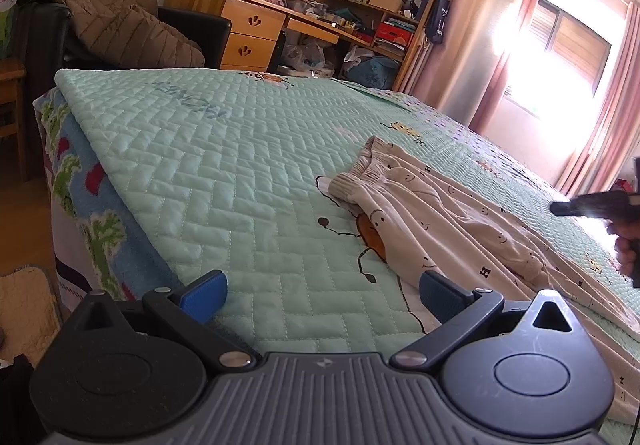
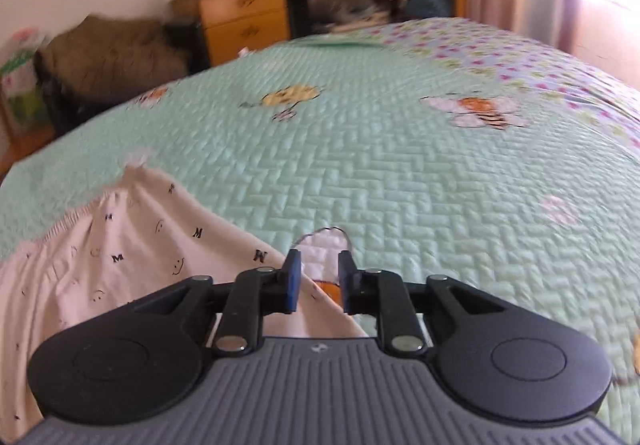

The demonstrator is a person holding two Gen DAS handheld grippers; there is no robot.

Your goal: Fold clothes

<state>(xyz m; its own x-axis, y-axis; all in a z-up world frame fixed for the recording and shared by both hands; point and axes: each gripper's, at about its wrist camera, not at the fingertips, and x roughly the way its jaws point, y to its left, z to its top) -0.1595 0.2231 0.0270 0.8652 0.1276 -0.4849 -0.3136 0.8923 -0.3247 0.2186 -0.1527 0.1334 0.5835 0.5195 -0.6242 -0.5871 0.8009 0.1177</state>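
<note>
Brown quilted jacket (image 1: 116, 21) beside wooden desk (image 1: 248, 29)

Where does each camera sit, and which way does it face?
Left wrist: on the left claw, open wide, looking down across the green quilt to the printed trousers; a hand shows at right.
Right wrist: on the right claw, pads slightly apart over the trousers' edge, not pinching it.
Both share the quilt, trousers and wooden desk.
</note>
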